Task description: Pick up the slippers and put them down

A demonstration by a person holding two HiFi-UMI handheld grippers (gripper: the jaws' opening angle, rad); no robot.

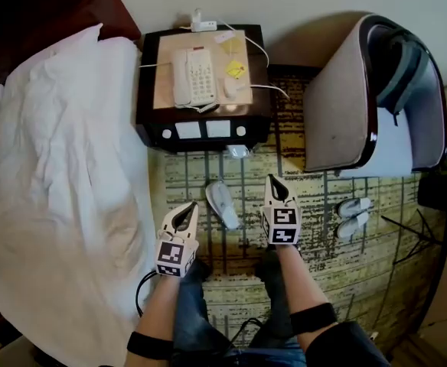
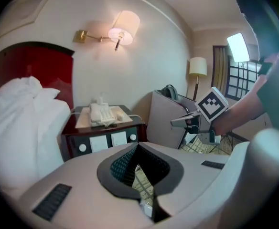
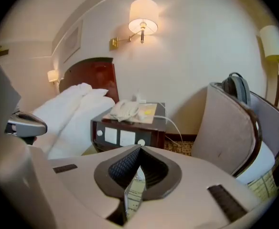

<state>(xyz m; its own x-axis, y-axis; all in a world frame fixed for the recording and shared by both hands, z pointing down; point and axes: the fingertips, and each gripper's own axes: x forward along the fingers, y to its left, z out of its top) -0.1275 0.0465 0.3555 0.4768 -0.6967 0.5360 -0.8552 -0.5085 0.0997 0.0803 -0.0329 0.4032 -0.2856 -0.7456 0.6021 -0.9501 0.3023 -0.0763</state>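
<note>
Slipper [image 1: 222,203] in white lies on the patterned carpet [image 1: 323,197], just in front of the nightstand [image 1: 204,125]. It is between your two grippers and touches neither. A pair of slippers [image 1: 354,217] sits side by side well off to the right, near the foot of the armchair [image 1: 338,98].

Your left gripper [image 1: 187,212] is to the left of the lone slipper, close to the edge of the bed [image 1: 55,189]. Your right gripper [image 1: 274,183] is to the slipper's right. Both are raised clear of the floor and point toward the nightstand, where a telephone [image 1: 194,76] rests.

In the left gripper view, your left gripper [image 2: 138,151] has its jaws clenched together with nothing between them. Only a sliver of carpet shows below where they meet. That view also catches your right gripper [image 2: 185,122] out to the right, in front of the armchair [image 2: 166,116].

In the right gripper view, your right gripper [image 3: 139,150] is likewise clenched and empty. Beyond it are the nightstand [image 3: 130,132], the telephone [image 3: 125,109], the bed [image 3: 77,111] and a lit wall lamp [image 3: 143,15].
</note>
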